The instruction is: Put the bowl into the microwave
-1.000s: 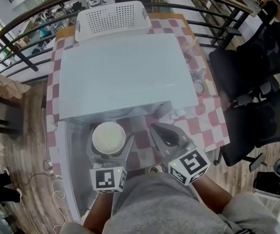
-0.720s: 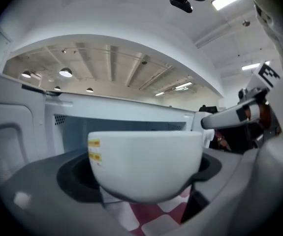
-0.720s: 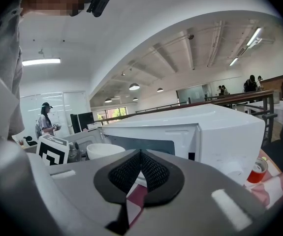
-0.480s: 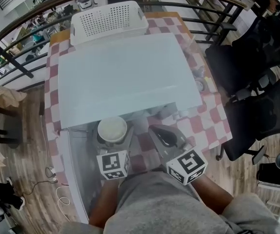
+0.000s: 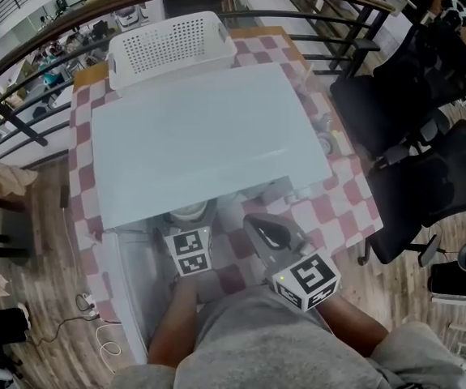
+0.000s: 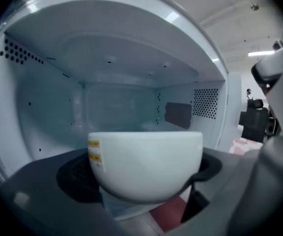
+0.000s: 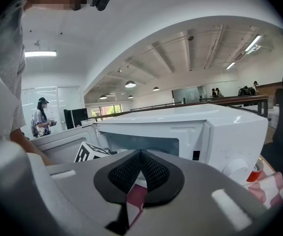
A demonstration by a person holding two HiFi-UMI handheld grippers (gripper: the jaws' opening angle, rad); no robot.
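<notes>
The white bowl (image 6: 146, 156) sits between the dark pads of my left gripper (image 6: 146, 183), which is shut on it. It is at the mouth of the open white microwave (image 5: 208, 132), with the empty cavity (image 6: 111, 102) right behind it. From the head view only the bowl's rim (image 5: 187, 211) shows under the microwave's front edge, ahead of my left gripper (image 5: 189, 227). My right gripper (image 5: 258, 224) hangs just right of it, shut and holding nothing. In the right gripper view its pads (image 7: 140, 173) meet in front of the microwave (image 7: 205, 132).
The microwave door (image 5: 127, 290) swings open at the left, beside my left arm. A white perforated basket (image 5: 172, 43) stands behind the microwave on the checked tablecloth (image 5: 338, 209). Small items (image 5: 327, 140) lie right of it. Black office chairs (image 5: 411, 136) stand to the right.
My left gripper has carried the bowl forward, from in front of the microwave to under its front edge. The right gripper has barely moved.
</notes>
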